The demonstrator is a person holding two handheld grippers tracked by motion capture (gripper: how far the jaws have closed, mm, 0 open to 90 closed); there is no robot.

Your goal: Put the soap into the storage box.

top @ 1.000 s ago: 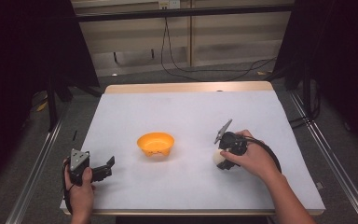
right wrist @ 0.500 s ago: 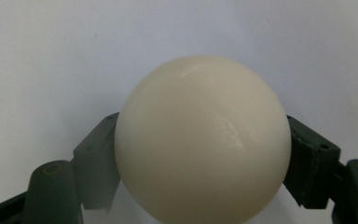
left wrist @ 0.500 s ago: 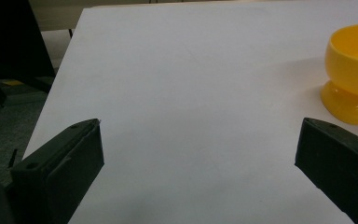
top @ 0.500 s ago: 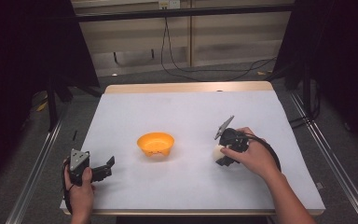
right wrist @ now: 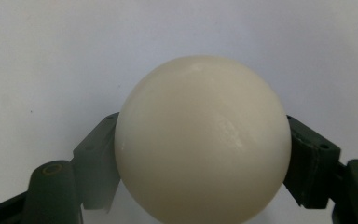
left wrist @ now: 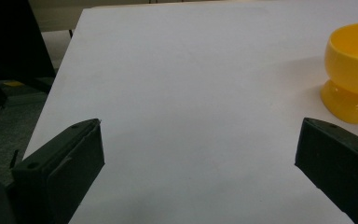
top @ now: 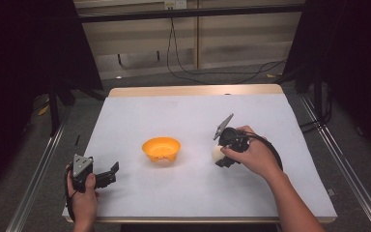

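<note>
Pickup done: right gripper (top: 221, 155) fingers pinch the smooth cream-white ball (right wrist: 203, 140) at both sides, right of centre in the high view. Left gripper (top: 107, 174) fingers spread, nothing between them, lower left. Remaining, likely: carry ball to the orange footed plastic bowl (top: 161, 149) mid-worktop (top: 188, 111), release.

Setting: lab or recording rig, not home. Evidence: counter (top: 193, 193) under plain white sheet, wooden edge at far side; metal rails (top: 38, 174) on floor left and right; black curtains (top: 24, 58) both sides; loose cables (top: 188, 67) on grey floor at far side; dark bar (top: 183, 13) overhead; wall socket (top: 170, 5) at far wall.
</note>
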